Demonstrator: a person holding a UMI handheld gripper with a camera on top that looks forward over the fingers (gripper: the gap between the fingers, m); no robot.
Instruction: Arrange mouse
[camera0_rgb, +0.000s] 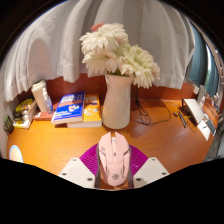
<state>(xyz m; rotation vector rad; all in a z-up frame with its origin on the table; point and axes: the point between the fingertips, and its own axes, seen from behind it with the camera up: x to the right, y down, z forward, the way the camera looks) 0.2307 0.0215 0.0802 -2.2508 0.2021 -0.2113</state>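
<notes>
A white curtain (60, 45) hangs across the whole back of the scene, behind an orange-brown wooden table (60, 142) that carries everything else. Near the middle of the table stands a tall white vase (116, 102), upright, holding a bunch of large white flowers (118, 55) that spread above its mouth. Toward the table's back left edge lie a blue book (68, 107) and, touching it on the vase side, a yellow book (91, 110); further left stands a small white box (42, 97), and beyond that some yellow and dark items too small to make out. To the right of the vase a dark cable (150, 113) trails over the table, with more white items near the right edge.

The gripper (113, 172) is at the table's near edge. A pale pink mouse (113, 156) sits between the jaws, its length pointing toward the vase. The purple pads (90, 158) press against both of its sides, so the jaws are clamped on the mouse.
</notes>
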